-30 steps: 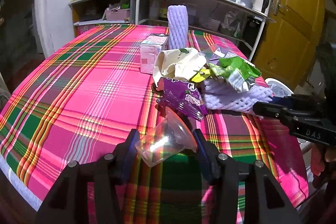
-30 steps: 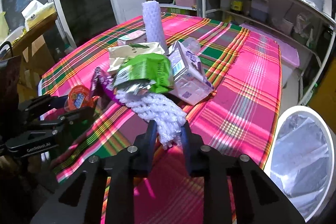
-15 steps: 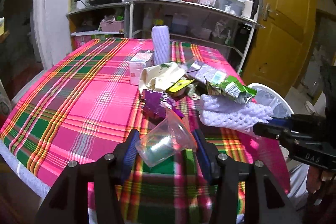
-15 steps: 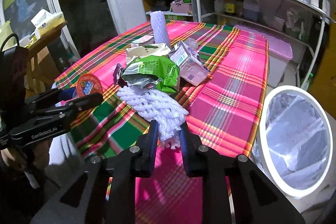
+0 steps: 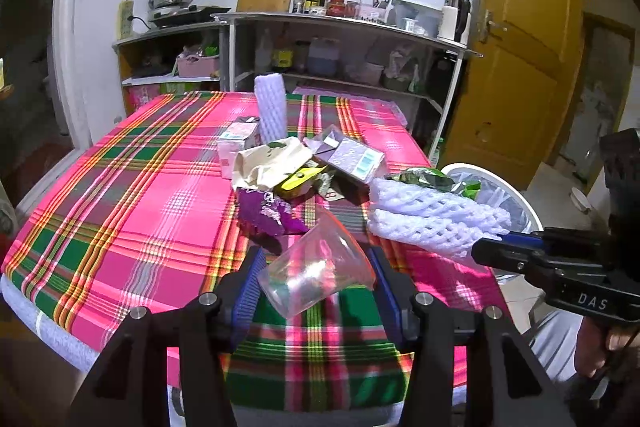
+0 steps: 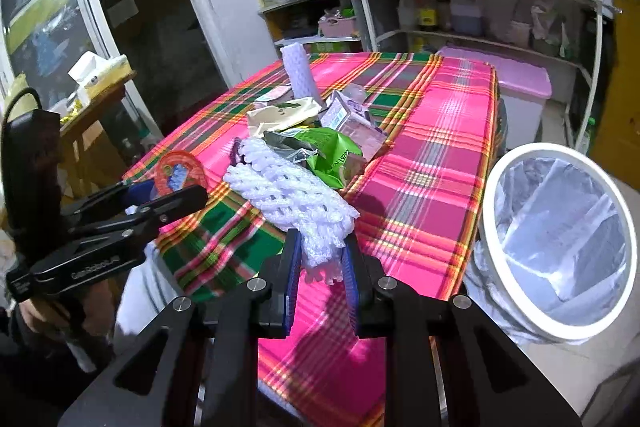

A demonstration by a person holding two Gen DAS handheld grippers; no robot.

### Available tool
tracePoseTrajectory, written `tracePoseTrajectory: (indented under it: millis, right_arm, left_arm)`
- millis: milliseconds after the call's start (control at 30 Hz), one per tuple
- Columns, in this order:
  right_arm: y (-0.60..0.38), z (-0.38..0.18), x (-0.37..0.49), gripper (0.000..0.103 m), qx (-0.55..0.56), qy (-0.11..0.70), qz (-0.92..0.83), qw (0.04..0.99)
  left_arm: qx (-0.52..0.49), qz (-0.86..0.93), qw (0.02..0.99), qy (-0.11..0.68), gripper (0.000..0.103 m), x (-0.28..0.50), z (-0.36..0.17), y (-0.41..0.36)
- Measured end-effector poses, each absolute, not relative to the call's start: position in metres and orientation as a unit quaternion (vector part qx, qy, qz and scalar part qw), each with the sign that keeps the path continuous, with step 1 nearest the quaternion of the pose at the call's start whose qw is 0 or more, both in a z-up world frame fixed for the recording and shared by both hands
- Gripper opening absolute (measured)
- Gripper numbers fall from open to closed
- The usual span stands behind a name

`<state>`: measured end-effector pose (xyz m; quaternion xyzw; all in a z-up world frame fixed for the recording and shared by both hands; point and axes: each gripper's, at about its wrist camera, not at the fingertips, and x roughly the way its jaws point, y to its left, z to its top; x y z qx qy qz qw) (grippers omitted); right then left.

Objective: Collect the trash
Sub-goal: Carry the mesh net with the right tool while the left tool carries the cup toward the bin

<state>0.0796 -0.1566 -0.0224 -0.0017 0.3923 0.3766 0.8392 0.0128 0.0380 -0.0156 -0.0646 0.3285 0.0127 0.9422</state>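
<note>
Bin (image 5: 516, 203) mostly hidden behind foam net (image 5: 432, 223); shelf jars unreadable.

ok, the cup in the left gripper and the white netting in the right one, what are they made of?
Cup: looks like thin clear plastic, glossy; the tablecloth shows through it, with bright glints.
White netting: looks like soft foam mesh, matte; open diamond weave, bunched between the right gripper's pads.

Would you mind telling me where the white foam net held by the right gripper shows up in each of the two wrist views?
Left wrist view: the white foam net lies right of centre, clamped at its right end.
Right wrist view: the same net sits at centre, rising from between the jaws.
Shared landmark: the upright foam sleeve standing behind the trash pile.
</note>
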Motion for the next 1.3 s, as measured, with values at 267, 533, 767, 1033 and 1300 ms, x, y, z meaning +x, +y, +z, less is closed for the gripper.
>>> tracePoseTrajectory:
  millis: [267, 533, 767, 1033, 1300]
  right_arm:
    - [-0.143, -0.057, 0.081, 0.021, -0.030, 0.464, 0.386, 0.797]
    - [-0.139, -0.059, 0.076, 0.021, -0.034, 0.472, 0.401, 0.784]
    - [-0.149, -0.047, 0.070, 0.021, -0.018, 0.453, 0.401, 0.796]
    - [-0.176, -0.021, 0.077, 0.021, 0.020, 0.421, 0.375, 0.825]
    - [-0.205, -0.007, 0.086, 0.021, 0.056, 0.398, 0.352, 0.845]
  left_arm:
    - [-0.065, 0.007, 0.943, 0.327, 0.052, 0.014, -0.011, 0.032]
    - [-0.070, 0.014, 0.942, 0.328, 0.052, 0.015, -0.011, 0.037]
    - [-0.074, 0.017, 0.942, 0.326, 0.052, 0.014, -0.011, 0.039]
    - [-0.073, 0.010, 0.944, 0.322, 0.052, 0.020, -0.005, 0.036]
    - [-0.061, -0.015, 0.949, 0.310, 0.052, 0.033, 0.006, 0.018]
